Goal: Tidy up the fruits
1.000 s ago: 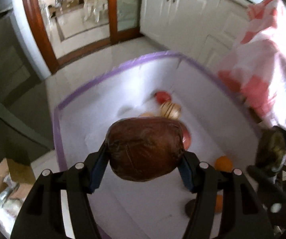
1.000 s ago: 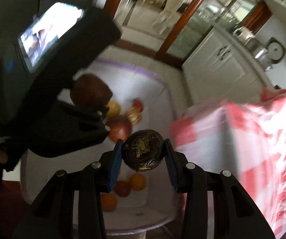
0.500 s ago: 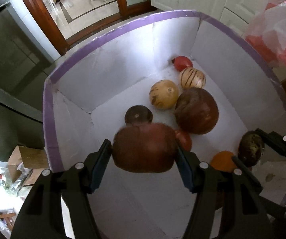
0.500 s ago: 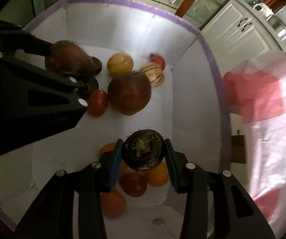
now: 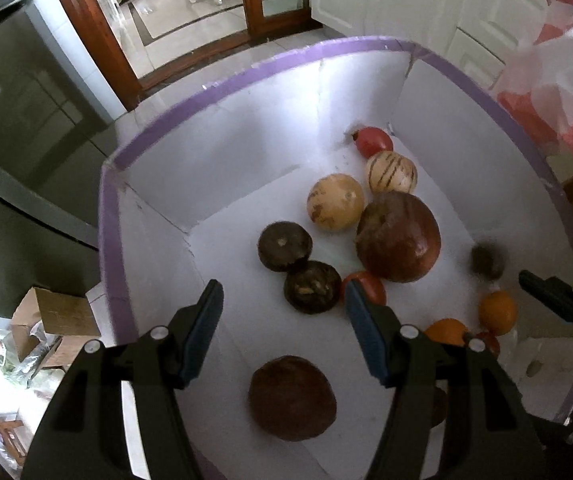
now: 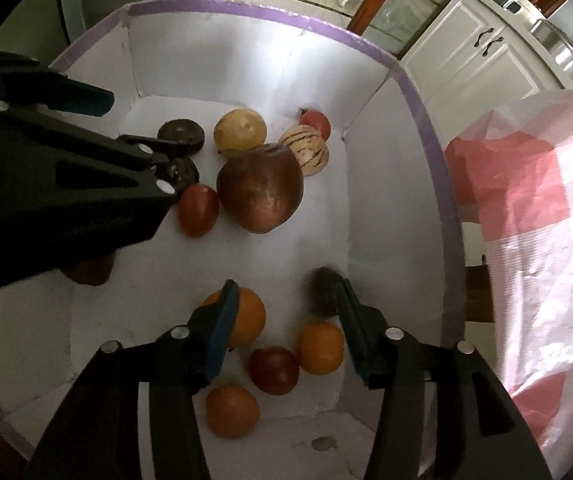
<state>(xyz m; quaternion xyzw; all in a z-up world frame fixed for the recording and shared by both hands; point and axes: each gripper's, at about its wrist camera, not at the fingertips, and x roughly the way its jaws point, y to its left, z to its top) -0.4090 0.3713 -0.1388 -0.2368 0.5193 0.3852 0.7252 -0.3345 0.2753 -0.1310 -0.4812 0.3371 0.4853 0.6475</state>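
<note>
Left wrist view: left gripper (image 5: 282, 324) gapes, holding nothing; the dull brown round fruit (image 5: 291, 398) lies at six o'clock below its fingertips on the floor of the white purple-rimmed box (image 5: 222, 84).

Right wrist view: right gripper (image 6: 284, 314) is spread and bare too; the blurred dark rough-skinned fruit (image 6: 323, 292) sits at two o'clock, against its right finger, near the box wall.

The small dark fruit (image 5: 487, 261) by the box's right wall is smeared with blur; in the right wrist view a finger (image 6: 356, 330) covers part of it. The left gripper (image 6: 98, 120) hides most of the brown fruit (image 6: 90, 271).
</note>
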